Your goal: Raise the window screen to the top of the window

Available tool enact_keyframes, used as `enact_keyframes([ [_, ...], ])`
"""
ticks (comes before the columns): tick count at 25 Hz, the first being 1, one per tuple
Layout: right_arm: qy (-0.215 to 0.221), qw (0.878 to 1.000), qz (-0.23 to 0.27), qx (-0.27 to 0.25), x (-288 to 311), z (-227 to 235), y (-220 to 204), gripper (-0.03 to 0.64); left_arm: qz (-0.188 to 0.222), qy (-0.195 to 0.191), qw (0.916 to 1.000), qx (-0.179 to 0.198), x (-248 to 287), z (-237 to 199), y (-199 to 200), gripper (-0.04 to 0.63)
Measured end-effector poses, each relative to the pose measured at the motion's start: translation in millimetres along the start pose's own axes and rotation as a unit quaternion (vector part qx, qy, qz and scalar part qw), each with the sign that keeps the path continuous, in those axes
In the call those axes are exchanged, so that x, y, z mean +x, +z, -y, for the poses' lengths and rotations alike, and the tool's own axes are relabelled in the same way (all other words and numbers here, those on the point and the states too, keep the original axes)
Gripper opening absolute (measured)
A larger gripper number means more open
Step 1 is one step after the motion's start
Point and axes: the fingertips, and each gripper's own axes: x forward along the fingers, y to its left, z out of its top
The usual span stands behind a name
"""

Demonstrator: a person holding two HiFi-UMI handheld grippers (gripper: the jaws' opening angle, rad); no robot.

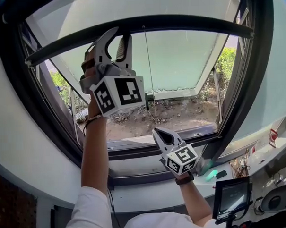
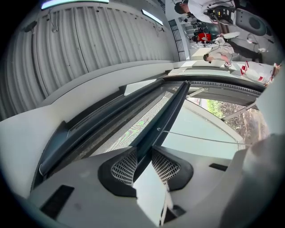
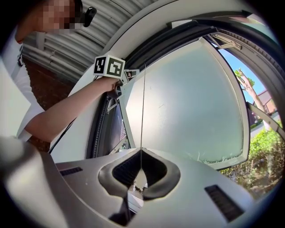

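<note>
Mesh of the grey window screen (image 2: 133, 129) shows above its dark bottom bar (image 1: 177, 21). We see the bar high in the black-framed window (image 1: 255, 78), with a strip of mesh between it and the top. Our left gripper (image 1: 115, 39) reaches up and pinches that bar, one jaw on either side of it. A thin pull cord (image 1: 150, 78) hangs from the bar's middle down to our right gripper (image 1: 156, 131), whose jaws are pressed together on the cord. Beyond, a frosted glass pane (image 1: 188, 57) swings outward over dry ground (image 1: 171, 117) and green bushes (image 1: 226, 60).
</note>
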Motion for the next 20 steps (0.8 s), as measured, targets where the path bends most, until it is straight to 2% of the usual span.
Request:
enact_keyframes([
  [4,-0.003,1.000,0.014,-0.008,0.9,5.3,14.5,0.002,0.002,0.003,1.0000,0.009,8.0,-10.4,-0.3,0.086],
  [20,0.003,0.996,0.044,-0.072,17.9,1.1,78.0,0.002,0.017,0.014,0.9997,0.002,48.3,-54.9,24.6,0.087],
])
